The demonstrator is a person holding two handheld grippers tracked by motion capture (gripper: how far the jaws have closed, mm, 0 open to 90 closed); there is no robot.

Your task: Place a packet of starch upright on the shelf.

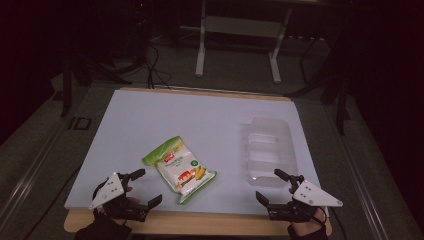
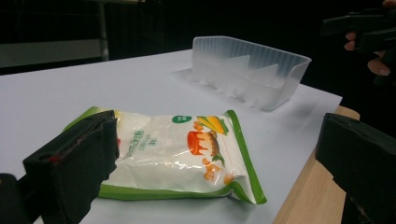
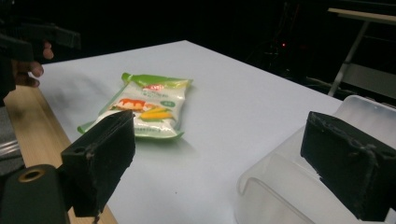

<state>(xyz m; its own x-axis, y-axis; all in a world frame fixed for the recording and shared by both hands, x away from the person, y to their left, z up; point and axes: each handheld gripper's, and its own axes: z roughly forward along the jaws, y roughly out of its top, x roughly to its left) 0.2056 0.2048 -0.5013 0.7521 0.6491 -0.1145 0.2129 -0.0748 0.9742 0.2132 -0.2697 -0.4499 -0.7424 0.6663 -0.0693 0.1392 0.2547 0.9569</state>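
Note:
A green-and-white snack bag point(image 1: 178, 170) point(image 2: 187, 149) point(image 3: 144, 105) lies flat on the white table sheet point(image 1: 190, 120), near the front. To its right stands an empty clear plastic tray point(image 1: 267, 152) point(image 2: 250, 70) point(image 3: 289, 186). My left gripper point(image 1: 147, 187) point(image 2: 217, 126) hovers at the front left, just left of the bag, jaws wide open and holding nothing. At the front right, my right gripper point(image 1: 270, 186) point(image 3: 219, 123) is open too, its jaws close to the tray's near end, with nothing between them.
A strip of the wooden tabletop point(image 1: 200, 222) shows along the front edge below the sheet. Beyond the table, a white desk frame point(image 1: 237, 30) and cables lie on the dark floor. The room around is dim.

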